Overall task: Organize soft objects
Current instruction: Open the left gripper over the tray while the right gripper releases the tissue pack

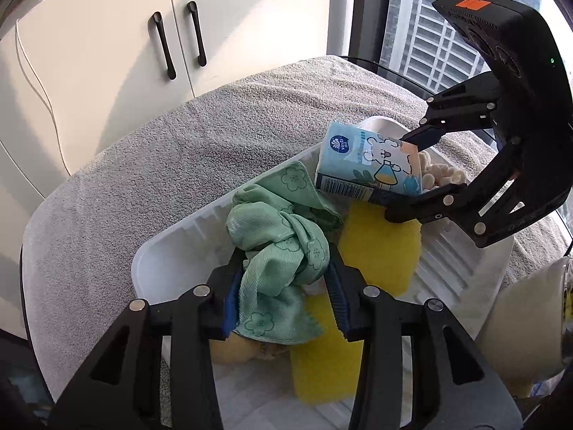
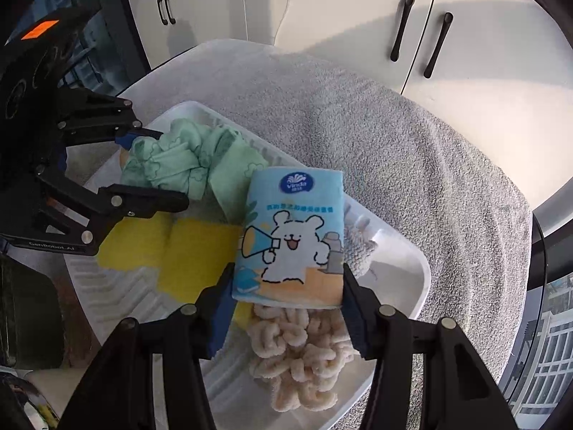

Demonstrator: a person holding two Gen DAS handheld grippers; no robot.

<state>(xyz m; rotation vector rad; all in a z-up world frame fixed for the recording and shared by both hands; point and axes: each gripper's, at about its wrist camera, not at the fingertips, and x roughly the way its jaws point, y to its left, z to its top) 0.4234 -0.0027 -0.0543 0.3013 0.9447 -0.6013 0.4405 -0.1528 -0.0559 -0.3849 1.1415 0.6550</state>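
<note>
A white tray sits on a grey towel. My left gripper is shut on a crumpled green cloth over the tray's near end; it also shows in the right wrist view, with the cloth between its fingers. My right gripper is shut on a blue tissue pack with a white bear print, held above the tray; the pack also shows in the left wrist view. Yellow sponges and a cream chenille cloth lie in the tray.
White cabinet doors with black handles stand behind the towel-covered table. A window with buildings outside is at the right. A grey knitted cloth lies in the tray beside the pack. A pale object sits at the right edge.
</note>
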